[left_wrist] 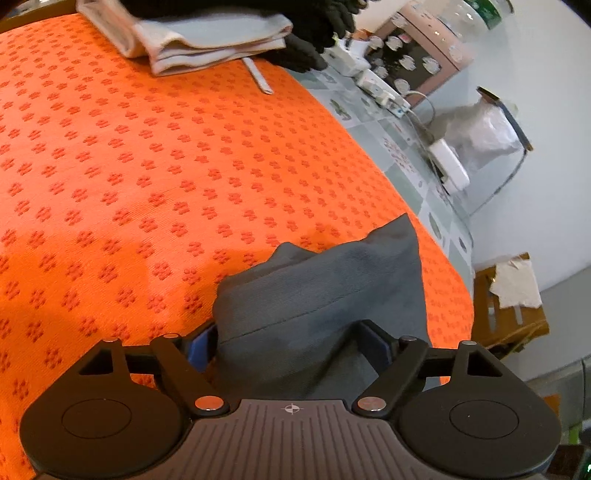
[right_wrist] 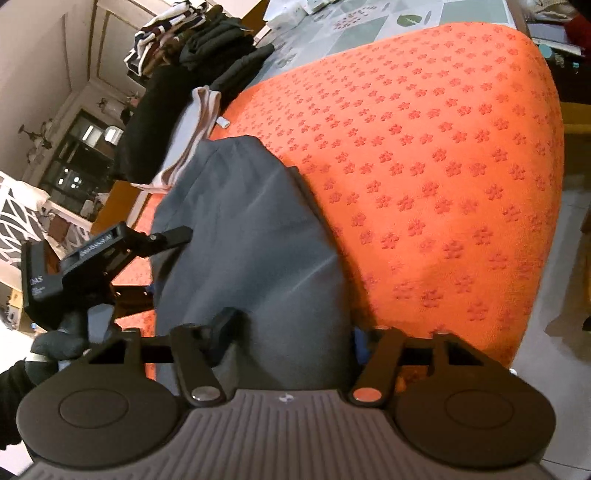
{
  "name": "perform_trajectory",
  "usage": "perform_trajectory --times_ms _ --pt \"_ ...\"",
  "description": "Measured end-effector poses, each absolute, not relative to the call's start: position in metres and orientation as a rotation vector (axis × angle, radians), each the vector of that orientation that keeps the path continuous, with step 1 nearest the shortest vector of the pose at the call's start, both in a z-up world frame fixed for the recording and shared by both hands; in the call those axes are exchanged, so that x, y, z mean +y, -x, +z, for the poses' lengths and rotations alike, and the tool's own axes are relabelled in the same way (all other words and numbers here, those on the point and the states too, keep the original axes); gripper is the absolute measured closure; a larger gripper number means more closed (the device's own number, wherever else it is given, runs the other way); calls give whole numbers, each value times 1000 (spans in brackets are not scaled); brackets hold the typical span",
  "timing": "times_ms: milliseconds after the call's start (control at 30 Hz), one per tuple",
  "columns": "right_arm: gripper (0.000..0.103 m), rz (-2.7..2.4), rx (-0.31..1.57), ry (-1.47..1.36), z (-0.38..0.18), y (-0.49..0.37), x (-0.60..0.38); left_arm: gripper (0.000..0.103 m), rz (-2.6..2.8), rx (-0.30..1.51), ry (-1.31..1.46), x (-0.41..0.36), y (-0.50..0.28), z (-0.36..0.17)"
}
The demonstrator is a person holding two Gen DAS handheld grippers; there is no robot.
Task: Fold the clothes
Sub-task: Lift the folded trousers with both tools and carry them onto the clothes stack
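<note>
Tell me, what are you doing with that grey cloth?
A person is folding clothes with a gripper in each hand. Both the left gripper and the right gripper have a dark grey garment between their fingers, at the near edge of an orange flower-patterned cloth. A folded light garment already lies at the far side.

Grey garment [left_wrist: 317,302] hiding both gripper pads; pad contact unclear. Folded stack [left_wrist: 207,33] cut off by top edge, blurred.
</note>
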State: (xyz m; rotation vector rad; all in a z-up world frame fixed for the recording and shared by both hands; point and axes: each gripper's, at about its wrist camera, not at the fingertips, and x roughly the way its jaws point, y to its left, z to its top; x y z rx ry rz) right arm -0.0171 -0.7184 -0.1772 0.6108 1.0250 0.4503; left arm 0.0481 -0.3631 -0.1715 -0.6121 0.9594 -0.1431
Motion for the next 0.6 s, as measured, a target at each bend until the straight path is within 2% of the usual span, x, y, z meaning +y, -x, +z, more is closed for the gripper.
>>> perform_trajectory --times_ms 33,67,100,133,233,600 --pt "71 448 1023 -635 -177 18 -721 32 -157 959 600 -364 -49 -171" --pt "78 444 1020 -654 -176 19 -722 35 -174 955 590 -363 -48 -169" --pt "85 433 1010 -649 -172 22 -719 44 -191 950 579 -363 -48 -167" --pt "87 422 1001 -644 -167 25 -716 51 -211 942 568 -362 -46 -164" --pt "90 369 967 -608 -147 35 -699 61 -282 923 540 -357 -44 -157" --pt "91 135 829 -585 -76 75 -615 64 -541 878 486 -303 -63 -111"
